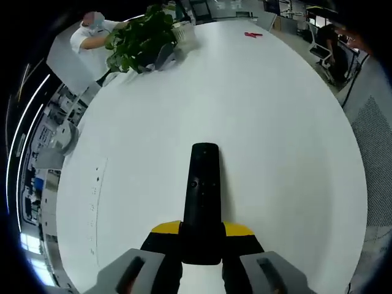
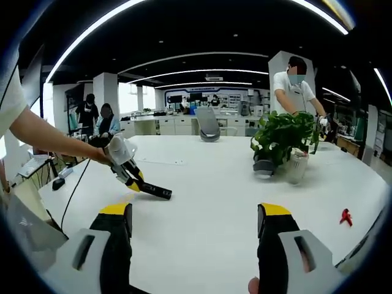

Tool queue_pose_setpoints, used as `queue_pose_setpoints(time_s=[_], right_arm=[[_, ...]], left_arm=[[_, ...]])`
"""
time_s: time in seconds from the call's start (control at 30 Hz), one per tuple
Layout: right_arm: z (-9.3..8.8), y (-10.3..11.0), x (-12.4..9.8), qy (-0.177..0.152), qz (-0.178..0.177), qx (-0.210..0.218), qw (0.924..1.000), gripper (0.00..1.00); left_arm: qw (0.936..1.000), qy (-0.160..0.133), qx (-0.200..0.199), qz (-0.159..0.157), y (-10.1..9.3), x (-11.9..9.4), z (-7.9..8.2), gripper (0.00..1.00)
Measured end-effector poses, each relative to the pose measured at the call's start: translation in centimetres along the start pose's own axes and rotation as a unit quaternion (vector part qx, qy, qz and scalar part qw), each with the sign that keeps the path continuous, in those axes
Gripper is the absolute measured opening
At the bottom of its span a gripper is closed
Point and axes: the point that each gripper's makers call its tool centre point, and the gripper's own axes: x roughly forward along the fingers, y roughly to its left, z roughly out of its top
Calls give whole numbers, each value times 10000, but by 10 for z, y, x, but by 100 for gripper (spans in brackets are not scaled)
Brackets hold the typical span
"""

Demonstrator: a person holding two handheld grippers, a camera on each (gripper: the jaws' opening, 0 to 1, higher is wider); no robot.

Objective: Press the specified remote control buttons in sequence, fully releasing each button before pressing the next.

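Black remote control [image 1: 203,199] clamped in left gripper [image 1: 201,242] above white worktop [image 1: 263,122]; right gripper [image 2: 195,229] jaws spread, empty.

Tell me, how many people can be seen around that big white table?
4. One stands behind the potted plant at the table's far right; two are at far left near the window; the gripper holder's arm enters from the left. More may be hidden.
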Motion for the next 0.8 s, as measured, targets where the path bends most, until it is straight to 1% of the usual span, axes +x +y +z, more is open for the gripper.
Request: queue_pose_setpoints(time_s=[0.17, 0.2, 0.27, 0.33, 0.4, 0.5, 0.6, 0.73, 0.8], right_arm=[[-2, -1, 0, 45, -34, -37, 10000, 86], [-3, -2, 1, 74, -37, -33, 10000, 86], [-4, -2, 1, 103, -47, -30, 9999, 86], [-5, -2, 2, 133, -62, -34, 9999, 85], [-7, -3, 2, 190, -85, -56, 9998, 85], [-8, -4, 3, 230, -99, -55, 9997, 84], [-11, -4, 4, 318, -105, -77, 9994, 84], [-13, -5, 4, 367, -132, -91, 9992, 84], [-13, -6, 4, 377, -171, -118, 9991, 84]], left_arm=[[10000, 30, -25, 33, 15, 8, -1, 22], [10000, 36, -45, 22, 20, 13, -2, 22], [10000, 24, -46, 20, 22, 13, -1, 22], [10000, 13, -50, 31, 29, 16, 1, 22], [10000, 32, -25, 68, 36, 19, 2, 22], [9997, 116, 156, 135, 52, 27, -2, 22], [9996, 135, 131, 191, 63, 30, -3, 22], [9996, 125, 109, 249, 72, 35, -4, 22], [9994, 181, 191, 231, 76, 38, -6, 22]])
